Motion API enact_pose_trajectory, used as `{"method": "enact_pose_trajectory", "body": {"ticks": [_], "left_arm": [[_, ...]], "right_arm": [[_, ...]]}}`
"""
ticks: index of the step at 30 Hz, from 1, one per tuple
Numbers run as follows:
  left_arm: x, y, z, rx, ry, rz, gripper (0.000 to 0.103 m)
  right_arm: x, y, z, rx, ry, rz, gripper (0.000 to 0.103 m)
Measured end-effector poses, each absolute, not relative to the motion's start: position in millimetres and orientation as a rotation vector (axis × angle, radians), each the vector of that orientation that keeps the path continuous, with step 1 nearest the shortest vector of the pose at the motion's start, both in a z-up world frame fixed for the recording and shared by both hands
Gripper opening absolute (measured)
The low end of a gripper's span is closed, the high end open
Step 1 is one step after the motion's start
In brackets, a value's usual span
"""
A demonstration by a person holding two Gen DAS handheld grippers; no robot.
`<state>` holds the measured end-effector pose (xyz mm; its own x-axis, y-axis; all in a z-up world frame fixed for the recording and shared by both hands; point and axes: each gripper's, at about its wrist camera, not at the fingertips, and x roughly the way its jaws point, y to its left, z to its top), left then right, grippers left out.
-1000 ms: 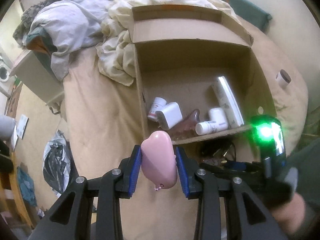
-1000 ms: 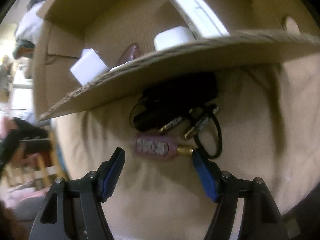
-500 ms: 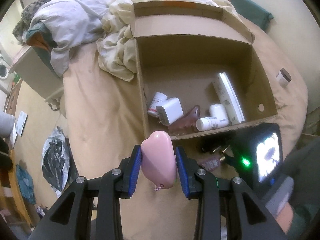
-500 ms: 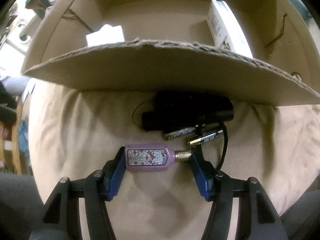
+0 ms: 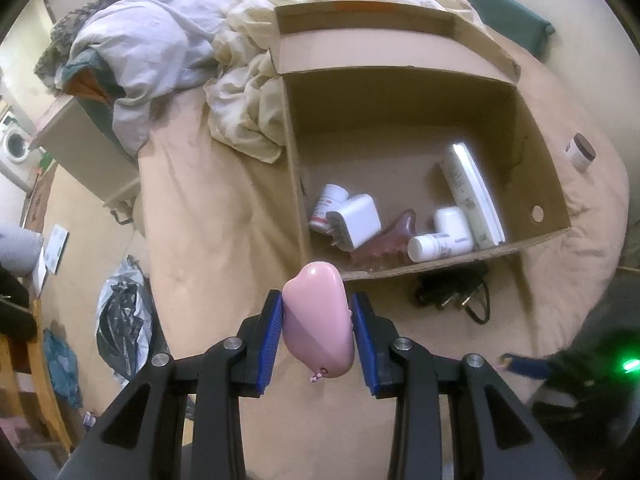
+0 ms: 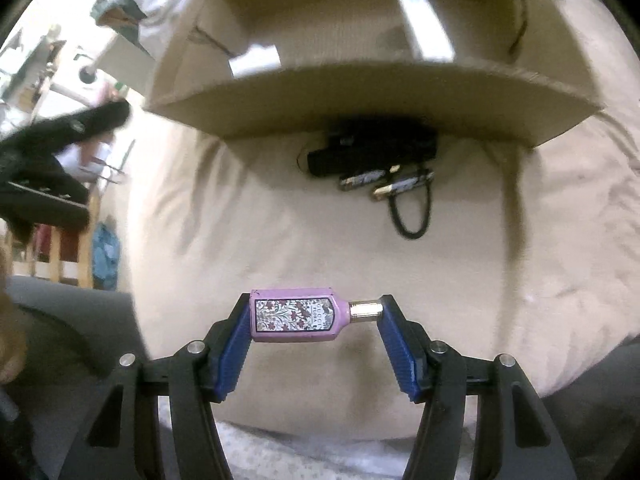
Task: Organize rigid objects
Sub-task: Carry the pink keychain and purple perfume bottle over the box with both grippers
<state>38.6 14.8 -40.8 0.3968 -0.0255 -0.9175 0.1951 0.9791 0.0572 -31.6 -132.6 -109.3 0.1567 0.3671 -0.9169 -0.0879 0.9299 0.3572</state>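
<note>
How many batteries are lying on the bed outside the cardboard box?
2. Both batteries lie side by side just in front of the cardboard box, against the black device: one nearer it, the other beside the black cord loop. More could be hidden beneath the device.

Pink, purple, brown and blue

The smooth case (image 5: pixel 318 320) in the middle of the left view is plain pink, between blue pads (image 5: pixel 269 336). The little bottle (image 6: pixel 298 315) low in the right view is purple with a flower pattern and gold cap. The box (image 5: pixel 404 92) is brown. The bed cover (image 5: pixel 216 216) is pale peach.
</note>
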Motion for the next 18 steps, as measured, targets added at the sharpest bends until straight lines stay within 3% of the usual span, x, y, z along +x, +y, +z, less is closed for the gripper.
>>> {"method": "enact_pose_trajectory", "body": {"ticks": [18], "left_arm": [[43.9, 15.8, -25.8, 0.131, 1.073, -0.112, 0.032]], "right_arm": [[25.6, -245.7, -12.5, 0.358, 0.946, 0.324, 0.065]]}}
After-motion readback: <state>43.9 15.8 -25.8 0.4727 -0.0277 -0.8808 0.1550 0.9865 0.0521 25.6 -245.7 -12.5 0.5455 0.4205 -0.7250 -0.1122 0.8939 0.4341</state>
